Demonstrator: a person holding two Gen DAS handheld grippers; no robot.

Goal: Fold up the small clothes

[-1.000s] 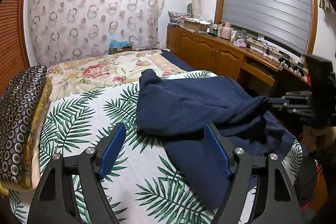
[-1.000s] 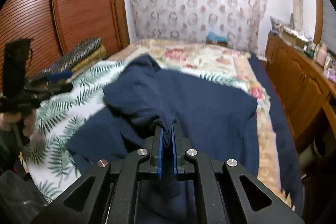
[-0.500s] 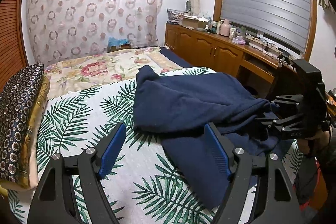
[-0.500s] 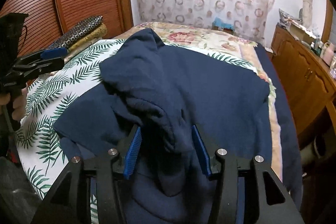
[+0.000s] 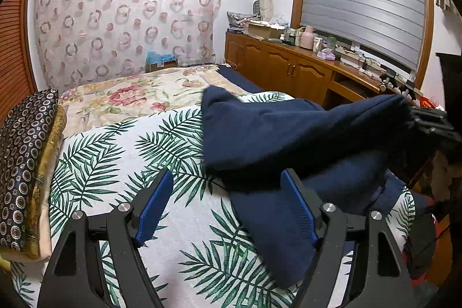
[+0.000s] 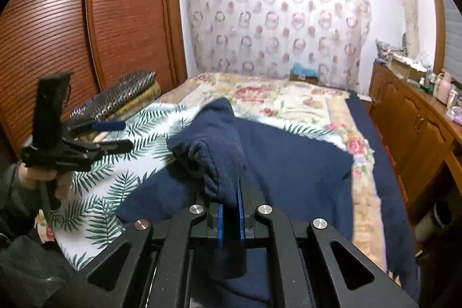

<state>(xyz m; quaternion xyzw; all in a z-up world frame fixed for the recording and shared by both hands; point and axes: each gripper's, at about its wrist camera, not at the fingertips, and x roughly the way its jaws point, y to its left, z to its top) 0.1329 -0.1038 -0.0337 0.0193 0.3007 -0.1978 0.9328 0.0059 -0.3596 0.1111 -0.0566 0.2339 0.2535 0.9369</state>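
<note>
pinching a bunched edge of the dark navy knit garment between its closed blue pads, the right gripper holds that end raised off the palm-leaf bedspread, having just closed on it. the garment stretches from that raised end across and away over the bed. the left gripper hangs with jaws apart and empty, its right finger just above the cloth's near tail, which it is better placed to take.

Both cameras ride low at the foot of the bed, each looking along its own fingers toward the curtain at twelve o'clock. The left wrist view sits close over the leaf-print sheet (cabinets at two o'clock); the right wrist view has the wardrobe at ten, and both share the navy garment and the bed.
</note>
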